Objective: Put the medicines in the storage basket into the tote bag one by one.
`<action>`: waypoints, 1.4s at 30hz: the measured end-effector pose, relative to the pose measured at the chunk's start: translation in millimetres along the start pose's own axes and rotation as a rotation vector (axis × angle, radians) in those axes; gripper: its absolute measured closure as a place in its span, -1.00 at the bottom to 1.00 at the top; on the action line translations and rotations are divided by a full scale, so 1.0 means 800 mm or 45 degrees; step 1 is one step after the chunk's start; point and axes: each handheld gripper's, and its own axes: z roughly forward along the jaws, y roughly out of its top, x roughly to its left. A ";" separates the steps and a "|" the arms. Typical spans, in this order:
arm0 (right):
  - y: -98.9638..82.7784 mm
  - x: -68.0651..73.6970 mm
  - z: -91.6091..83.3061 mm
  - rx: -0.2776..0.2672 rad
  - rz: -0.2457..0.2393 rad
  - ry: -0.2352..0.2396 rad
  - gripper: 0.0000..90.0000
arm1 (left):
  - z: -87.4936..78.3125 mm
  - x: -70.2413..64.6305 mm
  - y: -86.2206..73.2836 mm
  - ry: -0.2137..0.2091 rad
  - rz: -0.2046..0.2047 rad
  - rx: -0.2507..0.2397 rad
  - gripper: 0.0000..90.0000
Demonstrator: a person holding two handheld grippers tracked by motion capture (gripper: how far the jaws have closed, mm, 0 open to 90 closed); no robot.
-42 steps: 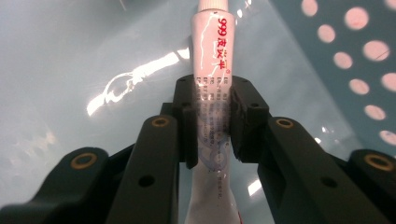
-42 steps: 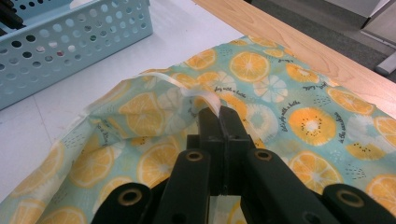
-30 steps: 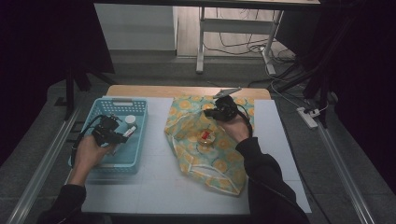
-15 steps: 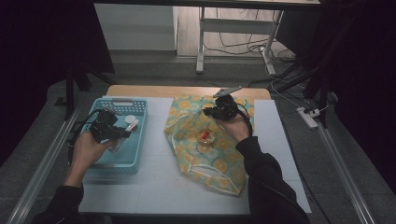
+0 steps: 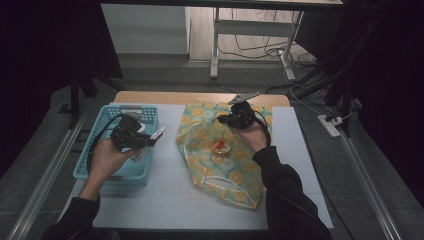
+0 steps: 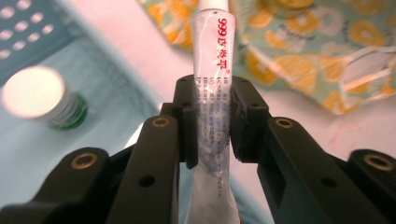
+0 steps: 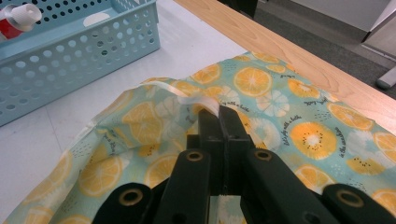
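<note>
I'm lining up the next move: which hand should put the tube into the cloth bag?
Left. The left gripper already clamps the tube above the basket, while the right gripper pinches the cloth bag edge, probably keeping it open.

White table [image 5: 170,200]; blue basket [image 5: 107,172]; orange-print bag [image 5: 235,175] flat.

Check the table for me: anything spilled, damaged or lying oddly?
Nothing stands out. The tube sits straight in the left gripper, with no leak visible. The right gripper pinches the bag by its edge; the bag lies rumpled, with no tear that I can see.
</note>
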 end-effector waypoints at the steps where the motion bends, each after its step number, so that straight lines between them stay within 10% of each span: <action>1: 0.000 0.000 0.000 0.000 0.002 0.000 1.00 | 0.001 -0.003 0.003 -0.007 0.011 -0.002 0.65; 21: 0.002 0.001 -0.006 -0.014 -0.003 0.002 1.00 | 0.067 -0.073 0.073 -0.116 0.182 0.039 0.65; 42: 0.001 -0.001 -0.008 -0.032 -0.003 0.003 1.00 | 0.134 -0.099 0.118 -0.162 0.234 0.049 0.64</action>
